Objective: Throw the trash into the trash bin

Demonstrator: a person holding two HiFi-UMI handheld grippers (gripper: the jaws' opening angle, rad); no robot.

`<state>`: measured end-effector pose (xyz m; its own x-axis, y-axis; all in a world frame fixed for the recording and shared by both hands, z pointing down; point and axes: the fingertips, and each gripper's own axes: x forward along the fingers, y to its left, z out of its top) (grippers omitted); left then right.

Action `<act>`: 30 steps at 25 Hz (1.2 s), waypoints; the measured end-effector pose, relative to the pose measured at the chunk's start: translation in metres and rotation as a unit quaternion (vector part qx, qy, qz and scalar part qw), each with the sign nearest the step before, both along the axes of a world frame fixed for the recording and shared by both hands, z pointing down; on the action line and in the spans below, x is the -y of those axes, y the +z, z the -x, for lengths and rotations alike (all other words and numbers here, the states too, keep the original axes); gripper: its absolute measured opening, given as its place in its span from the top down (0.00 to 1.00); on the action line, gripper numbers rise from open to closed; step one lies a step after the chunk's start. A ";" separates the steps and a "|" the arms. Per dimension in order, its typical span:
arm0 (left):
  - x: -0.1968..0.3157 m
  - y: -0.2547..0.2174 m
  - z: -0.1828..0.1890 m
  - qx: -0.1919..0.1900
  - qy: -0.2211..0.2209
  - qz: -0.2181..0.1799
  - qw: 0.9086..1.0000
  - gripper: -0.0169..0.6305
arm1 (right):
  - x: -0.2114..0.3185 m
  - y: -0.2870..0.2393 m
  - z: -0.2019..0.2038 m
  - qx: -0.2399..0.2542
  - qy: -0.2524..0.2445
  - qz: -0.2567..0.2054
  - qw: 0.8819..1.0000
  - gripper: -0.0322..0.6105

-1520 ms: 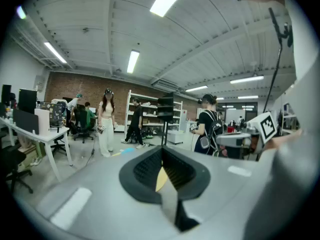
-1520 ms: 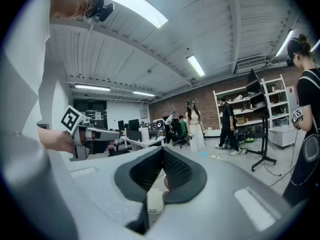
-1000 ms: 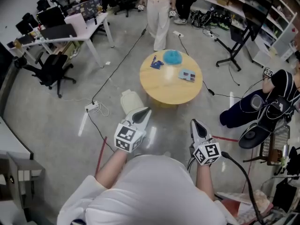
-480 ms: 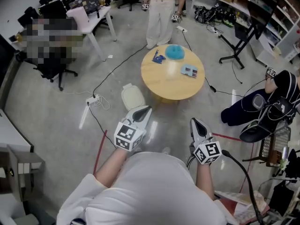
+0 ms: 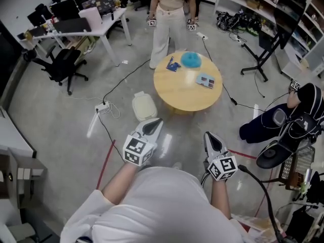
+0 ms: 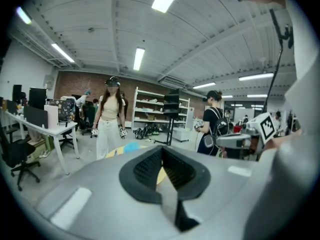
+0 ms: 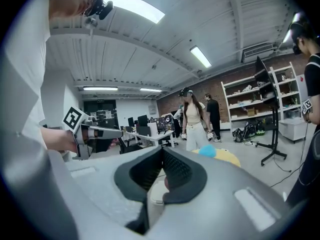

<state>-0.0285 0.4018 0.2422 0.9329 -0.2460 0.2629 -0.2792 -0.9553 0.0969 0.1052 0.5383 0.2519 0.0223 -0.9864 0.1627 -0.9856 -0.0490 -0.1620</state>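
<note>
**Empty-handed and closed tight**

Round wooden table (image 5: pixel 182 92) mid-floor. White desk (image 5: pixel 96 27) well off to the table's far left, with a black office chair (image 5: pixel 63 67) on its near side. Person in pale trousers (image 5: pixel 169 14) standing just beyond the table's far edge. Another person (image 5: pixel 288 123) in dark clothes seated low, well to the table's right. Cream trash bin (image 5: pixel 144 106), lid down, on the floor just beside the table's near-left edge. Left gripper (image 5: pixel 156 121) held on the near side of the table, close to the bin, jaws pressed together with nothing between them. Right gripper (image 5: pixel 209 135) also on the table's near side, about level with the left one, jaws likewise closed tight and empty. Trash up on the tabletop: a fluffy blue ball (image 5: pixel 191 59) at the far edge, a dark blue wrapper (image 5: pixel 171 65) just left of it, a flat grey-blue packet (image 5: pixel 204 81) toward the right side. White power strip (image 5: pixel 103 106) on the floor left of the table, past the bin.
</note>
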 end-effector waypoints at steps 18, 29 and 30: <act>-0.025 0.005 -0.033 -0.009 -0.051 -0.003 0.999 0.97 | -0.009 0.013 -0.038 -0.009 -0.069 0.012 0.997 0.95; 0.027 0.005 -0.033 -0.001 -0.048 -0.013 0.999 0.97 | 0.038 0.020 -0.038 -0.006 -0.060 0.017 0.998 0.95; 0.033 0.007 -0.035 0.000 -0.045 -0.013 0.999 0.97 | 0.043 0.021 -0.039 -0.004 -0.054 0.017 0.998 0.95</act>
